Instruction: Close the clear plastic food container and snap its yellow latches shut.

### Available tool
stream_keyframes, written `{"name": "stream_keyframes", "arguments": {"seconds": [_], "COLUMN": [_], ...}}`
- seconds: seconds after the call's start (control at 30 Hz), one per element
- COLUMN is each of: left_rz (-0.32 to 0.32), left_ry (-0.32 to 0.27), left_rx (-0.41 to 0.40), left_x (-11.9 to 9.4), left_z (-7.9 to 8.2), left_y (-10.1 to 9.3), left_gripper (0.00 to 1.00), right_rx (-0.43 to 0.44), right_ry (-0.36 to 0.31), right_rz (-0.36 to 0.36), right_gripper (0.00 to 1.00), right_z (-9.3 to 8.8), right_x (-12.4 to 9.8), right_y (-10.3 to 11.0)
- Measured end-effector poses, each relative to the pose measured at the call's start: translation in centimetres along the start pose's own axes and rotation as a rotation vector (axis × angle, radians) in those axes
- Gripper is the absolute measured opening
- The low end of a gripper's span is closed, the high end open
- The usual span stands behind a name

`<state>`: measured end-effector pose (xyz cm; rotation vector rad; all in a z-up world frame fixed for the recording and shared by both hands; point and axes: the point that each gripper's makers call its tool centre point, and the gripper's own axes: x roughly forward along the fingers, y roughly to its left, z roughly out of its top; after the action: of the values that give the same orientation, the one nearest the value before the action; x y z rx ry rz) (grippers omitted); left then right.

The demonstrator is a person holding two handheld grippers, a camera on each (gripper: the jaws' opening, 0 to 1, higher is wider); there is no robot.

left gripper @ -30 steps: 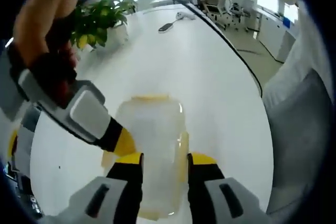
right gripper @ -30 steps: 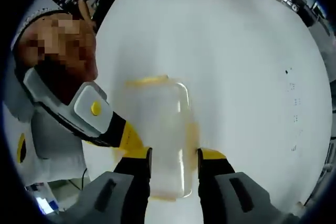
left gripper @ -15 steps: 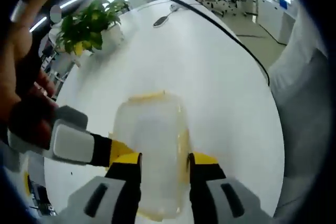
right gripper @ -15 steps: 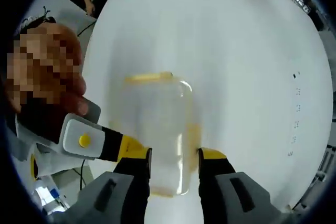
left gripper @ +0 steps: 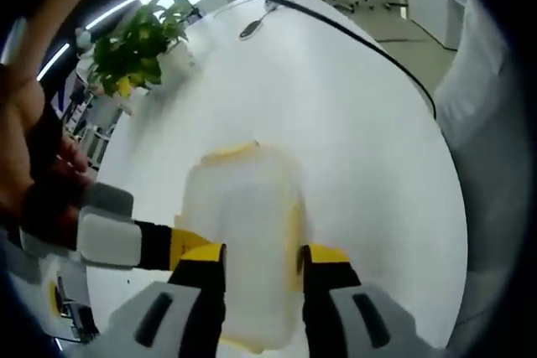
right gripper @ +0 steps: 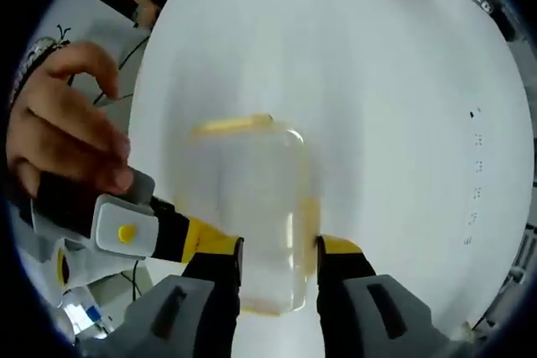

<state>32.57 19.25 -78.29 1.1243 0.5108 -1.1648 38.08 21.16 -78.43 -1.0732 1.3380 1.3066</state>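
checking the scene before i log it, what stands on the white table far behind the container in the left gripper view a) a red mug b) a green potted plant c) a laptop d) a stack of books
b: in the left gripper view a leafy green potted plant stands on the white table, far beyond the clear container.

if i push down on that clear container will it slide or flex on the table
The container looks empty and thin-walled, so probably light and a bit flexible. The table looks smooth, so it may slide unless braced. It sits low and wide, so tipping seems unlikely.
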Motion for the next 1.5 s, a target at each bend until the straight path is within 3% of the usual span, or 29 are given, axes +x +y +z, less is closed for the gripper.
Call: {"name": "stream_keyframes", "arguments": {"seconds": [0.3, 0.47, 0.83, 0.87, 0.9, 1.13, 1.33, 1.5], "left_rz": [0.016, 0.03, 0.056, 0.156, 0.073, 0.072, 0.08, 0.097], "left_ry": [-0.043, -0.008, 0.009, 0.032, 0.008, 0.007, 0.022, 0.03], "left_rx": [0.014, 0.048, 0.052, 0.096, 0.065, 0.058, 0.053, 0.069], "left_x": [-0.1, 0.0, 0.0, -0.3, 0.3, 0.0, 0.0, 0.2], "left_z": [0.0, 0.2, 0.2, 0.1, 0.6, 0.2, 0.1, 0.1], "left_y": [-0.1, -0.3, -0.4, 1.3, -0.5, -0.2, -0.2, -0.3], "left_gripper": [0.28, 0.26, 0.23, 0.21, 0.21, 0.22, 0.22, 0.22], "right_rx": [0.004, 0.008, 0.01, 0.009, 0.01, 0.017, 0.067, 0.071], "right_ry": [-0.013, -0.013, -0.008, -0.008, -0.007, -0.024, -0.079, -0.04], "right_rz": [0.017, 0.021, 0.018, 0.014, 0.015, 0.034, 0.133, 0.158], "right_gripper": [0.32, 0.32, 0.31, 0.31, 0.31, 0.31, 0.3, 0.29], "right_z": [0.1, 0.1, 0.1, 0.1, 0.1, 0.1, 0.0, 0.3], "right_x": [-0.1, -0.1, 0.0, 0.0, 0.0, 0.0, 0.3, 0.4], "right_y": [-0.1, -0.1, -0.1, -0.2, -0.2, -0.3, -0.6, -0.7]}}
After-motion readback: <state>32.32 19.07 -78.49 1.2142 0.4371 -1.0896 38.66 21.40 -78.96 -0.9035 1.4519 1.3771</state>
